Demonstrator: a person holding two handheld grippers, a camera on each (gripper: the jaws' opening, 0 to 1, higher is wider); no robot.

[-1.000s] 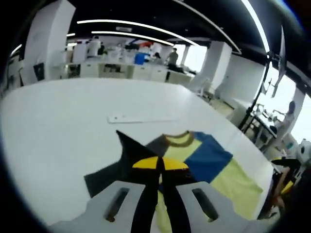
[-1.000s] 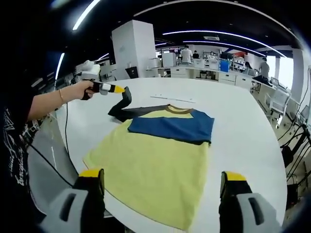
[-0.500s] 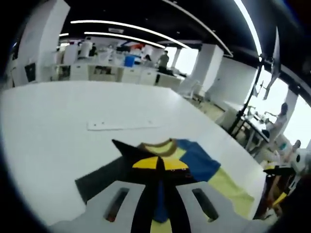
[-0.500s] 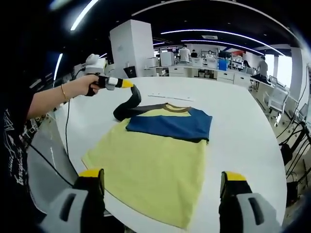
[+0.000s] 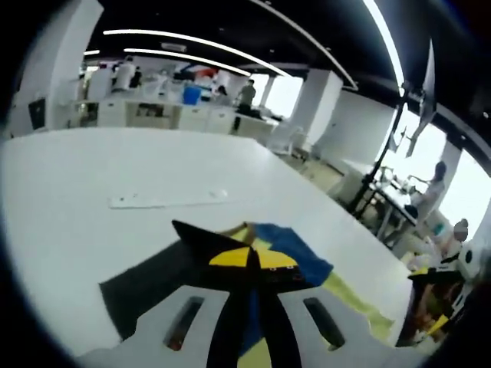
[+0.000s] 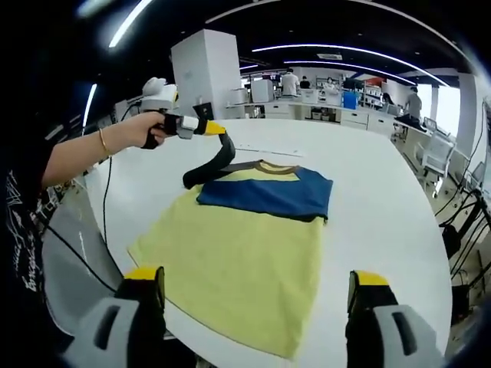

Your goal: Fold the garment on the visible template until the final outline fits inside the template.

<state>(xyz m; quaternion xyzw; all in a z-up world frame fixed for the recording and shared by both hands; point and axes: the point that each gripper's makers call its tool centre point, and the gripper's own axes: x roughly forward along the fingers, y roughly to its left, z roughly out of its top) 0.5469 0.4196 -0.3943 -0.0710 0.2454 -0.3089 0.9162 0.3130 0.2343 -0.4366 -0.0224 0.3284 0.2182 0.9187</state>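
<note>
Dark sleeve [image 5: 165,268] between closed fingers [image 5: 230,257]

My right claw [image 6: 257,295] has grey jaws tipped in yellow; just ahead of it the T-shirt [image 6: 238,253] is pale yellow, with a blue sleeve [image 6: 268,195] folded across its chest and an olive-brown collar [image 6: 278,169]. My left claw [image 6: 215,129], also yellow-tipped, pinches the dark grey sleeve [image 6: 205,170] beyond that. The table [image 6: 383,207] under everything is plain white, and so is the strip [image 5: 165,201] lying past my left claw
</note>
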